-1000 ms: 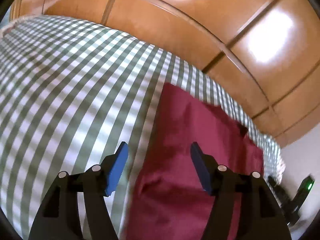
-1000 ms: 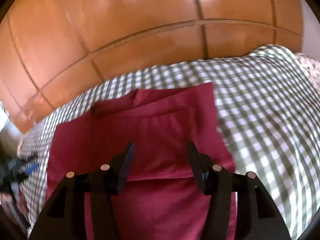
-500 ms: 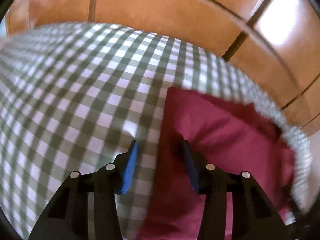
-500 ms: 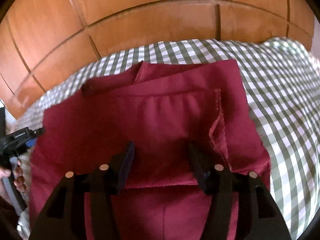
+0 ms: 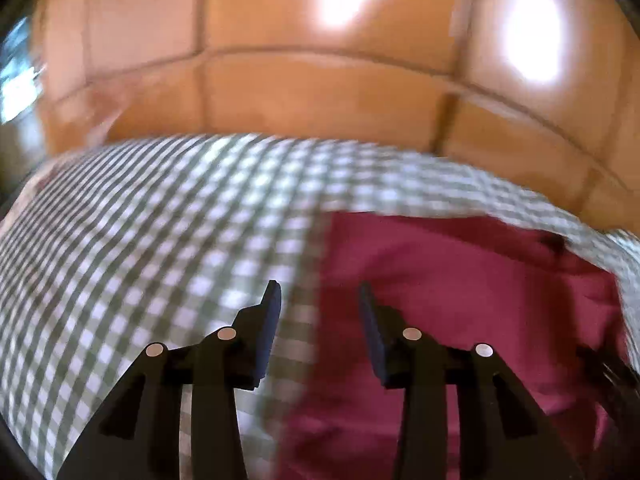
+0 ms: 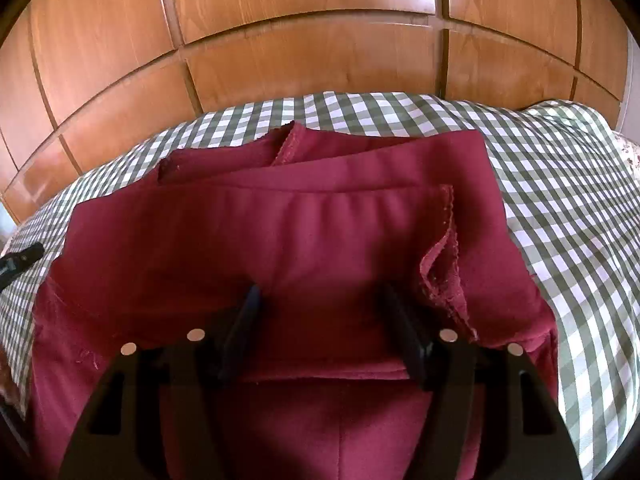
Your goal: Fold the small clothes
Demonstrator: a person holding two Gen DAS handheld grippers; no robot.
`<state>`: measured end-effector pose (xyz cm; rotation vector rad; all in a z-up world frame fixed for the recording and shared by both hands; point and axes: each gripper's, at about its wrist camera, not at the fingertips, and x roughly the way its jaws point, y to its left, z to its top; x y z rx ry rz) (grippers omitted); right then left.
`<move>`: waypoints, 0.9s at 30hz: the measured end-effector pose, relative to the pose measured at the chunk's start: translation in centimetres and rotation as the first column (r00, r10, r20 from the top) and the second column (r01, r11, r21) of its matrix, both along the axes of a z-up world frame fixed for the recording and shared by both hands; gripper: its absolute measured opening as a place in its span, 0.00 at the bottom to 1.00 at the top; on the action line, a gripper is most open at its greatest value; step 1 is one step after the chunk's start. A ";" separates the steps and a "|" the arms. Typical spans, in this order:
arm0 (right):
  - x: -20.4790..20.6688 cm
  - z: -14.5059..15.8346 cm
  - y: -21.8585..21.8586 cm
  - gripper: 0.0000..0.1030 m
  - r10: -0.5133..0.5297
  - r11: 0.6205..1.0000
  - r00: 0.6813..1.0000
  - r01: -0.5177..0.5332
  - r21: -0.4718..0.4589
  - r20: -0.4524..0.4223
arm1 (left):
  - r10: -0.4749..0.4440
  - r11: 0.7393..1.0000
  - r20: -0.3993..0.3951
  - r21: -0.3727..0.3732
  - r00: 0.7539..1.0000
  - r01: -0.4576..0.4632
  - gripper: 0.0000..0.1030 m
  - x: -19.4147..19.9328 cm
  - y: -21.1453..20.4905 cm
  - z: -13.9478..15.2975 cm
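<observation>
A maroon garment (image 6: 320,232) lies folded in layers on a green-and-white checked cloth (image 6: 560,200), with a frilled hem turned up on its right side. My right gripper (image 6: 322,294) hovers low over the garment's near fold. Its jaws are opening, and the fabric lies under them without being pinched. The left wrist view is blurred. There my left gripper (image 5: 319,292) stands partly open over the garment's (image 5: 460,280) left edge, one blue pad (image 5: 272,312) over the checked cloth (image 5: 160,240) and the other over the maroon fabric. Nothing is gripped.
Glossy wooden panels (image 6: 320,52) rise right behind the far edge of the checked surface. In the right wrist view a black part of the other gripper (image 6: 20,260) pokes in at the left edge. Bare checked cloth spreads left and right of the garment.
My left gripper narrowed its jaws, rolled and swung so that it now straddles the garment's left edge. My right gripper sank closer to the garment and its jaws spread wider.
</observation>
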<state>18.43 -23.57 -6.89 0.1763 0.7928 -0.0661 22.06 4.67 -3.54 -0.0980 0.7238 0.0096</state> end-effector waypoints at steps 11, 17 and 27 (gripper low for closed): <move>-0.2 -0.1 -0.2 0.66 0.010 1.000 1.000 -0.010 0.012 0.006 | -0.050 0.999 -0.112 -0.001 0.992 0.051 0.59 -2.1 -0.9 -1.4; -0.9 1.1 0.5 0.81 0.030 0.999 0.999 -0.030 -0.018 -0.031 | -0.085 0.996 -0.041 0.015 0.996 0.086 0.67 -7.5 -0.6 1.1; -7.5 3.9 -2.5 0.87 0.020 1.000 1.000 -0.020 0.008 -0.024 | -0.099 0.995 -0.032 -0.012 0.995 0.099 0.68 -13.3 0.5 1.3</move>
